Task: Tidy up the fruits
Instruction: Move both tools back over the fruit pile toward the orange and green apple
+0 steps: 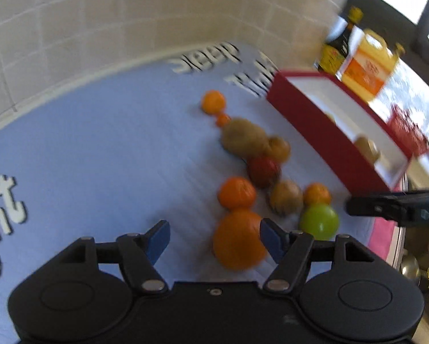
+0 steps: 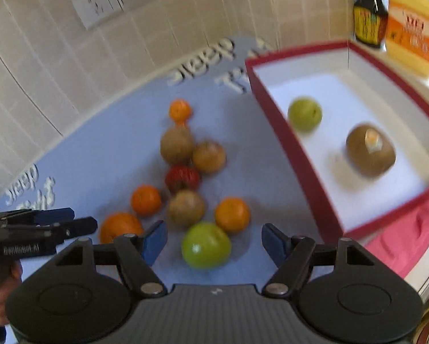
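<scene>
jaws on both tools stand wide apart and grip nothing. the left gripper (image 1: pixel 214 236) has its blue pads either side of the large orange (image 1: pixel 238 239), which sits between them near the right pad; whether that pad touches the fruit is lost in blur. the right gripper (image 2: pixel 214 239) frames the green fruit (image 2: pixel 206 245) on the mat, with clear space on both sides. loose fruit lies clustered on the blue mat (image 2: pixel 100 154) covering the tabletop: small oranges, brown kiwi-like fruits and a red one (image 2: pixel 182 178), several touching. the red box (image 2: pixel 294 149) stands just beside the cluster, open-topped, likely as the collecting place, since a green fruit and a brown fruit (image 2: pixel 370 150) already lie inside, well apart. each tool seems lined up on the fruit nearest it.
</scene>
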Available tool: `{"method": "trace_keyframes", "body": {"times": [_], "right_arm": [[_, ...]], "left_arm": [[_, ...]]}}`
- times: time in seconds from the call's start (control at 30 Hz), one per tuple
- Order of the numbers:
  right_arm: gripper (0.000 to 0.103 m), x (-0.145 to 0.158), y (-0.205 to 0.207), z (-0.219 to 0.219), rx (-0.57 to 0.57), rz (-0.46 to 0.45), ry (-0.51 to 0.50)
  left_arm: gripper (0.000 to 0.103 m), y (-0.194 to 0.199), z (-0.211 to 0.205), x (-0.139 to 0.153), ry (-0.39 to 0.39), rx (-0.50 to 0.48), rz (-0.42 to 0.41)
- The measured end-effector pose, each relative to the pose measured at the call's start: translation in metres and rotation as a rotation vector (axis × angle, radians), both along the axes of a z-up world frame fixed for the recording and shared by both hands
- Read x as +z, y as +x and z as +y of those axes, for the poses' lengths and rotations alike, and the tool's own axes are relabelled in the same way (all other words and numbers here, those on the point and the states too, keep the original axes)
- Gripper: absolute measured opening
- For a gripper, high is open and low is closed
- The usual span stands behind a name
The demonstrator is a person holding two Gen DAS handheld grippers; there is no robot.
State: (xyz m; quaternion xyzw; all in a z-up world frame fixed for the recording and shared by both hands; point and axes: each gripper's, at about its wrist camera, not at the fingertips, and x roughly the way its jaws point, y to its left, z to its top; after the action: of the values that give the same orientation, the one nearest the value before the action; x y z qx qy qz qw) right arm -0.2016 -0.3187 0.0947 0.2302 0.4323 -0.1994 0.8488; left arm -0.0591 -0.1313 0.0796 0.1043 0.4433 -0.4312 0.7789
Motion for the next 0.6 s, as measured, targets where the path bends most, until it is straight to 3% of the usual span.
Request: {"method": "trace_keyframes", "body": {"times": [0.17, 0.6], "right_arm": [[0.074, -0.020, -0.001, 0.001, -0.047, 0.029, 0.051], [0.068, -0.048, 0.019, -0.006, -0.070, 0.047, 0.162]], "left_arm": [[0.082, -0.004, -0.009, -0.017, 0.012, -0.064, 0.042], [0.081, -0.004, -0.029, -0.040, 0.043, -0.082, 0.050]]}}
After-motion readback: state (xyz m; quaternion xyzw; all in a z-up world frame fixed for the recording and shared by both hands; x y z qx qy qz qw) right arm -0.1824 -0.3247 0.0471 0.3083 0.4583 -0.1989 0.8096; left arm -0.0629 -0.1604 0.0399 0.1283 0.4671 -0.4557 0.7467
